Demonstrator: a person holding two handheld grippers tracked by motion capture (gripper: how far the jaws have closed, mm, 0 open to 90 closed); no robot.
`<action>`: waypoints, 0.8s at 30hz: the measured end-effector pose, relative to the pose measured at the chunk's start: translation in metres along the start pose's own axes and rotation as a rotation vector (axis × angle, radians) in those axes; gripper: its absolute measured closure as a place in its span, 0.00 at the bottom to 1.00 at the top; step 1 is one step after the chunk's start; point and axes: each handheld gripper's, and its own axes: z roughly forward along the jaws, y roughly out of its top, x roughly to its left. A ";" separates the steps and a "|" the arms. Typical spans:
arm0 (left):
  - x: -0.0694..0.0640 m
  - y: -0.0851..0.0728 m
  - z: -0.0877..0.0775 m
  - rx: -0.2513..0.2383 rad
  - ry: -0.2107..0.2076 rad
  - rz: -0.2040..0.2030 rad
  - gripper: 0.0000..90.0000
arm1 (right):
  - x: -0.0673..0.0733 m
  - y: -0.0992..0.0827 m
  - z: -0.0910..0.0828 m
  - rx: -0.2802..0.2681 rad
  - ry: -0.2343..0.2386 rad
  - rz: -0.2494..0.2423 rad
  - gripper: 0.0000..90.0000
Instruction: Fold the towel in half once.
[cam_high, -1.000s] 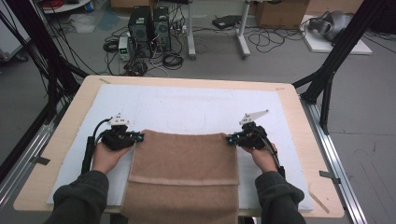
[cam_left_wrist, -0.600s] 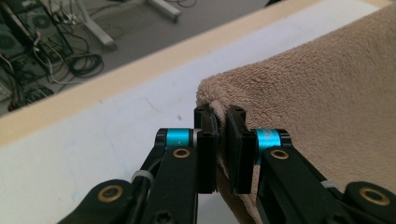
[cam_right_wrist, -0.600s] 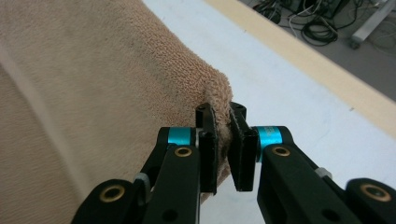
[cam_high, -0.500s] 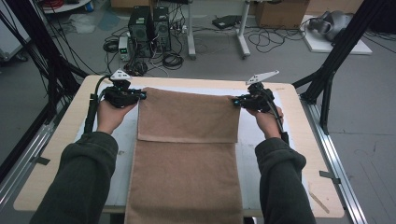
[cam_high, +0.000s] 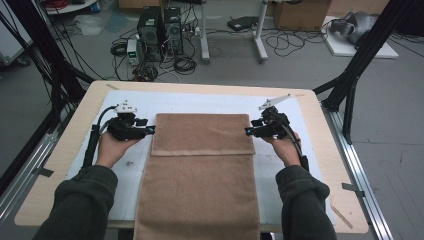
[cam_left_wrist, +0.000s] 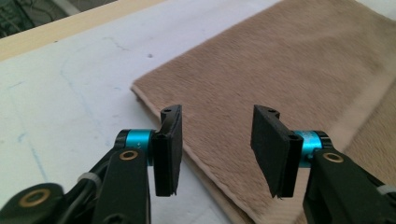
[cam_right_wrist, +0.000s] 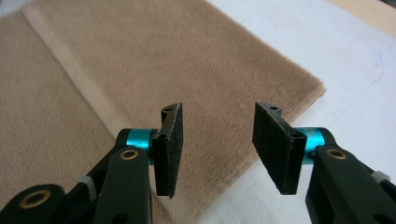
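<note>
A brown towel (cam_high: 202, 150) lies on the white mat (cam_high: 300, 150), its far part doubled over and its near end hanging off the table's front edge. My left gripper (cam_high: 150, 131) sits at the left edge of the doubled part and my right gripper (cam_high: 248, 132) at its right edge. Both sets of jaws have just been opening, and no pad presses on anything. In the left gripper view the left gripper (cam_left_wrist: 218, 126) hovers over the towel's edge (cam_left_wrist: 205, 168). The right gripper (cam_right_wrist: 217, 123) likewise stands open above the towel's border (cam_right_wrist: 261, 154).
The mat covers a wooden table (cam_high: 325, 125) with bare mat on either side of the towel. Black frame posts (cam_high: 350, 85) rise at the table's far corners. Computers and cables (cam_high: 160, 30) lie on the floor beyond.
Both grippers carried the towel's far edge away across the table, then opened and let it go. The hands have since drawn back a little toward the person, and the towel lies flat.
</note>
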 end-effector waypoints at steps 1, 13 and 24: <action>-0.004 -0.006 0.001 -0.001 -0.010 0.001 0.61 | 0.003 -0.003 0.000 -0.004 0.000 -0.001 0.61; -0.022 -0.037 0.016 0.049 -0.078 0.036 0.66 | 0.027 -0.045 0.030 -0.027 0.045 -0.025 0.65; -0.030 -0.042 0.029 0.106 -0.023 0.048 0.92 | 0.028 -0.052 0.044 -0.007 0.039 -0.011 0.88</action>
